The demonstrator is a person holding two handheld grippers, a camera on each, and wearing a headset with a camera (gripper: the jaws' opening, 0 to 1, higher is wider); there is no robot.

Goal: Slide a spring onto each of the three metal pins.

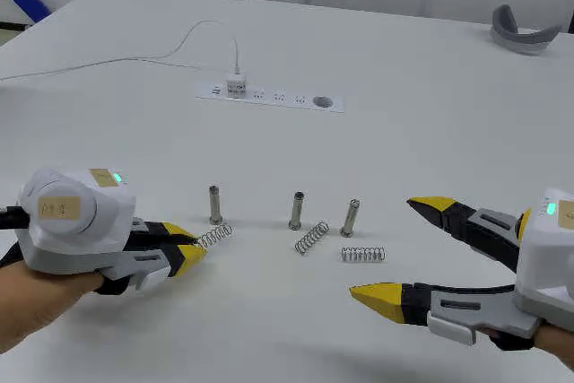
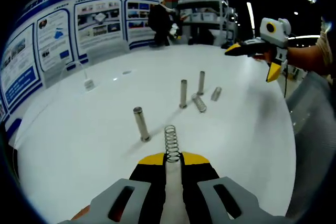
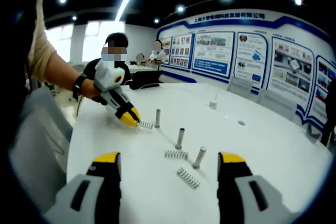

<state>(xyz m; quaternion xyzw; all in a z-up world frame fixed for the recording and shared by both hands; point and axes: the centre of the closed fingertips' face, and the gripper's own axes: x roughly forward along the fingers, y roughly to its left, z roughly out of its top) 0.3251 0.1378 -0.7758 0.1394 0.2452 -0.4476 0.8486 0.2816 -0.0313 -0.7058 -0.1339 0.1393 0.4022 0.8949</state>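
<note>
Three upright metal pins stand in a row on the white table: left pin [image 1: 215,204], middle pin [image 1: 297,210], right pin [image 1: 351,218]. My left gripper [image 1: 190,247] is shut on one end of a spring [image 1: 215,235] [image 2: 171,141], which points toward the left pin [image 2: 140,123] and ends just short of its base. Two loose springs lie flat, one [image 1: 311,238] below the middle pin and another [image 1: 362,255] below the right pin. My right gripper [image 1: 395,248] [image 3: 169,161] stands open to the right of them, with nothing between its jaws.
A white power strip [image 1: 269,96] with a plug and cable lies farther back on the table. A grey curved object [image 1: 525,33] sits at the far right corner. People stand in the background [image 3: 113,51].
</note>
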